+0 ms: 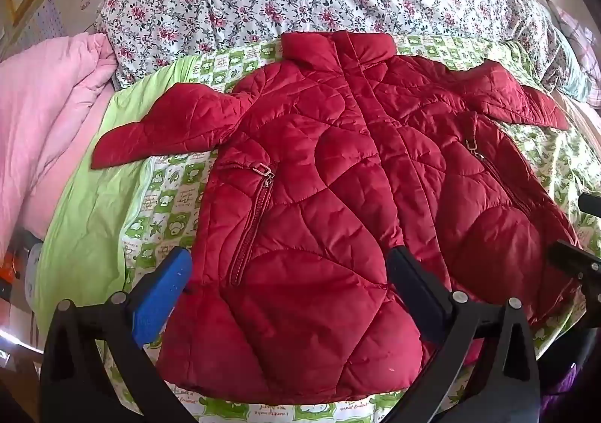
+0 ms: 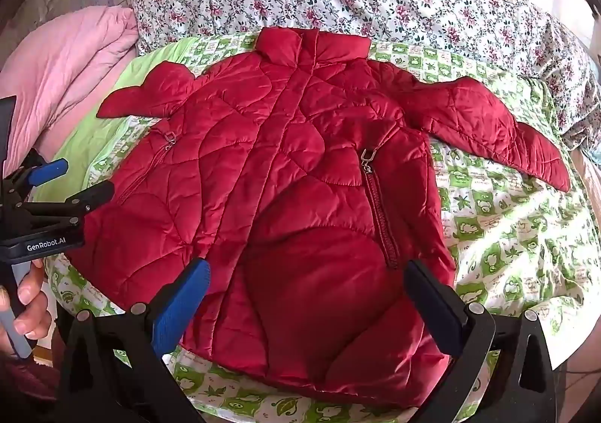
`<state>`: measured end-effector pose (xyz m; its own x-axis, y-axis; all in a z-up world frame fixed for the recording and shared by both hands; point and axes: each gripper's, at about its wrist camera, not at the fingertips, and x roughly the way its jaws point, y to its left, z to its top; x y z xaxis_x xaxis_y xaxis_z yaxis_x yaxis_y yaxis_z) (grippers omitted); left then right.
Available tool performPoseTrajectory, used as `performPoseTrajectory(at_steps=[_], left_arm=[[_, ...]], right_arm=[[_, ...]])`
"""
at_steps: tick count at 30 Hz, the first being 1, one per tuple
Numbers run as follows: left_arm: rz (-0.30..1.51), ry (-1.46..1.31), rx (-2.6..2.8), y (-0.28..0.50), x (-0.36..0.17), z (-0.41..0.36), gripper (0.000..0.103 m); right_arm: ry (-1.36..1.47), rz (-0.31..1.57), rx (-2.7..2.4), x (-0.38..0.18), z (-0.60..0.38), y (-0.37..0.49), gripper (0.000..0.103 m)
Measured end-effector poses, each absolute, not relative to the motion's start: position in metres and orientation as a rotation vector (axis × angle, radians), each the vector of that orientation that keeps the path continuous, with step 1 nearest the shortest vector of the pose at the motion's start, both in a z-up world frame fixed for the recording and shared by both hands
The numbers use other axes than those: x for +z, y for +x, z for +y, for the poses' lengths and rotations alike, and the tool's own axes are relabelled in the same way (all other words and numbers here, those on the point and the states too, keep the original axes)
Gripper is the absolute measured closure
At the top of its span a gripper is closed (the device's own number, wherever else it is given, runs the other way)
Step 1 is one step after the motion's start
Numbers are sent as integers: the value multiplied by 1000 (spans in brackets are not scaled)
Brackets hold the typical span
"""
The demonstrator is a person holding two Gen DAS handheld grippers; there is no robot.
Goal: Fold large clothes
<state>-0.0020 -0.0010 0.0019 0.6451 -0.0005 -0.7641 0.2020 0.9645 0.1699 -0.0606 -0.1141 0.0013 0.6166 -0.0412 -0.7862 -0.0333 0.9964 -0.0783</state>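
while both spread wide, left fingers (image 1: 289, 295) and right fingers (image 2: 306, 306) hover over the red jacket (image 1: 338, 197).

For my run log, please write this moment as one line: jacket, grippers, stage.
jacket: red, flat on green sheet, sleeves spread | left gripper: jaws open, empty | right gripper: jaws open, empty | stage: fold not begun

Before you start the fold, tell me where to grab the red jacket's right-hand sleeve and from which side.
Take the red jacket by the cuff of its sleeve with the right gripper, coming in from the outer right. The sleeve lies flat and spread away from the body on the green-patterned sheet, so its free end is easiest to pinch and carry inward. Both grippers are open, holding nothing.
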Motion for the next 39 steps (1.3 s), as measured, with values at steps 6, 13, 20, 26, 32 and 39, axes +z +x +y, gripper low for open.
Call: performPoseTrajectory(at_steps=[6,13,20,26,32,39], left_arm=[[864,251,-125,-4,2,-6,0],[849,249,-133,0,3,-3,0],[801,217,-139,0,5,-2,0],[874,265,-126,2,4,-3,0],[877,275,-126,2,5,-5,0],[874,257,-135,2,6,-5,0]], right_arm=[[-86,906,-1,4,-118,-61,0],[-84,908,5,7,-117,-54,0],[-75,878,1,8,-116,-59,0],[-64,856,11,10,-117,-59,0],[-63,866,5,11,-118,-58,0],[-64,861,10,12,-117,-59,0]])
